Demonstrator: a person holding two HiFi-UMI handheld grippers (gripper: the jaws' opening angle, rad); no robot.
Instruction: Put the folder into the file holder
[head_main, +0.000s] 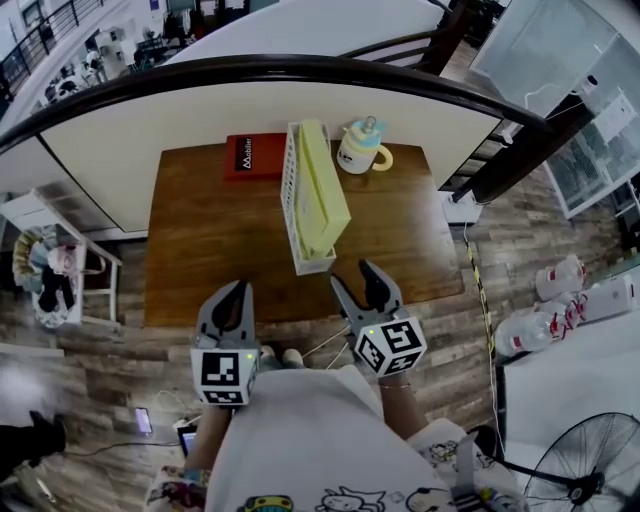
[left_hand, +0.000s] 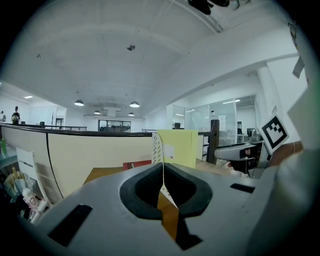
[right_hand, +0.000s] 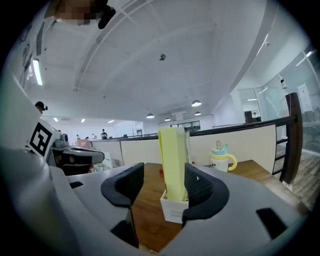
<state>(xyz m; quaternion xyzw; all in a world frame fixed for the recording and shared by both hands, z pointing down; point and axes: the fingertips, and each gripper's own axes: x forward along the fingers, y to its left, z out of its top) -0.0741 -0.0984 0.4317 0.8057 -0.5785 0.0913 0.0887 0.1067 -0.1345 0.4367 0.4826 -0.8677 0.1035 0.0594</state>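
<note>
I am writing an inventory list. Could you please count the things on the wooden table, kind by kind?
yellow folder: 1 (standing in the holder)
white file holder: 1
red book: 1
lidded cup: 1
Total: 4

- Red book (head_main: 254, 157), far table edge: white word along cover, seems "Mobilier", small, not certain.
- Cubes of left gripper (head_main: 238, 290) and right gripper (head_main: 352, 276): black-and-white square code markers, no letters.
- Yellow folder (left_hand: 176, 148): white label (left_hand: 169, 151), nothing legible.
- Mug (head_main: 358, 148): print too small to read.
</note>
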